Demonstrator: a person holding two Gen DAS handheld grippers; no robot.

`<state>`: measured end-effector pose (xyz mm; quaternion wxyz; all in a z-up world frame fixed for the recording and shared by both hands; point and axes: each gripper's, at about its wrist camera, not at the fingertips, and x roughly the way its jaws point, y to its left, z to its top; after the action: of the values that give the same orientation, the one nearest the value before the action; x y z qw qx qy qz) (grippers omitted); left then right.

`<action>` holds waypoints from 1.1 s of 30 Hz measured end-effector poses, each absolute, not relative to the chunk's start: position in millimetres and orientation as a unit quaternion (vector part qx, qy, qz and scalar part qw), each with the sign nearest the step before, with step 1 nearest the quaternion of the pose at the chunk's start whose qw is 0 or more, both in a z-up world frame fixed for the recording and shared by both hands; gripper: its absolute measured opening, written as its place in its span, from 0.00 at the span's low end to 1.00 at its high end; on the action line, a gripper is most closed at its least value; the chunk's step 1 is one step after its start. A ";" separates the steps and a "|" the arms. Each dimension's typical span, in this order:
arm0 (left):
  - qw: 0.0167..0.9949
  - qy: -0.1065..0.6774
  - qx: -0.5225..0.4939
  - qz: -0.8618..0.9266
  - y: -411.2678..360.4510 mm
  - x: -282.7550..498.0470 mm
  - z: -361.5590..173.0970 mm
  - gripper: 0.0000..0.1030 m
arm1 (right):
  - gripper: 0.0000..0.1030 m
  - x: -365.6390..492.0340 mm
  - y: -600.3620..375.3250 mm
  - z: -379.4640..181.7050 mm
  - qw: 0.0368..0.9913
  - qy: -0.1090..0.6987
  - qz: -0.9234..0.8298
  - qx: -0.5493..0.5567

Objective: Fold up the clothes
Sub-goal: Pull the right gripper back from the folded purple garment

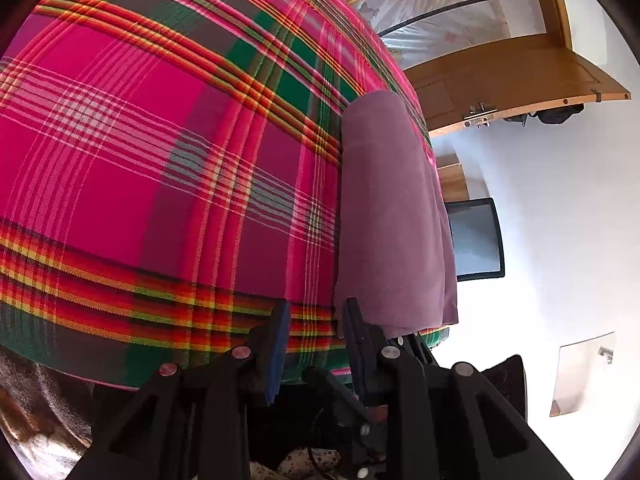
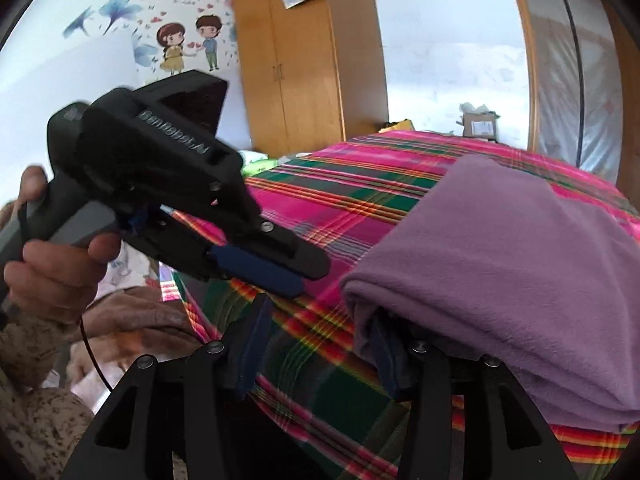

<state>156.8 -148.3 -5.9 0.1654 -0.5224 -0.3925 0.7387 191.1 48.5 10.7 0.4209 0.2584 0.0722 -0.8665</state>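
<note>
The folded purple garment [image 2: 520, 280] lies at one o'clock of the right claw [image 2: 320, 344], long axis running away; both claws gape, gripping nothing; left claw [image 1: 316, 336] alongside.

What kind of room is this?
Most likely a bedroom. A bed with a plaid cover holds a folded purple garment, a wooden wardrobe stands by the wall, and cartoon stickers decorate it.
</note>
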 end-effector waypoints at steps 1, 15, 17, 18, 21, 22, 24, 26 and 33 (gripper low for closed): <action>0.165 -0.393 -0.523 0.738 -148.5 156.7 -6.8 0.26 | 0.49 192.3 47.7 10.6 0.423 0.074 -0.865 0.258; 0.159 -0.410 -0.519 0.733 -165.0 159.0 -15.6 0.26 | 0.44 191.2 40.4 22.5 0.390 0.061 -0.888 0.235; 0.161 -0.410 -0.519 0.732 -166.3 158.7 -15.8 0.26 | 0.44 191.4 38.1 18.9 0.395 0.065 -0.884 0.242; 0.161 -0.410 -0.519 0.733 -166.3 158.2 -15.8 0.26 | 0.43 190.0 39.1 17.9 0.399 0.061 -0.881 0.246; 0.160 -0.408 -0.518 0.735 -165.7 156.2 -15.7 0.26 | 0.44 188.6 39.5 16.2 0.413 0.059 -0.873 0.254; 0.159 -0.408 -0.518 0.735 -165.3 155.3 -15.8 0.26 | 0.44 189.7 38.7 16.1 0.417 0.063 -0.870 0.255; 0.157 -0.406 -0.518 0.736 -163.8 154.9 -15.1 0.26 | 0.45 190.4 37.0 13.2 0.424 0.068 -0.863 0.267; 0.154 -0.400 -0.517 0.740 -161.8 155.4 -13.3 0.26 | 0.45 192.0 36.5 10.9 0.429 0.075 -0.856 0.278; 0.148 -0.343 -0.505 0.778 -145.2 146.7 6.9 0.27 | 0.45 204.2 71.4 39.9 0.446 0.058 -0.854 0.261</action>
<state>146.7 -145.2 6.9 0.1479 -0.5053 -0.3429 0.7780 204.2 71.4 39.9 0.4462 0.2610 0.0584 -0.8541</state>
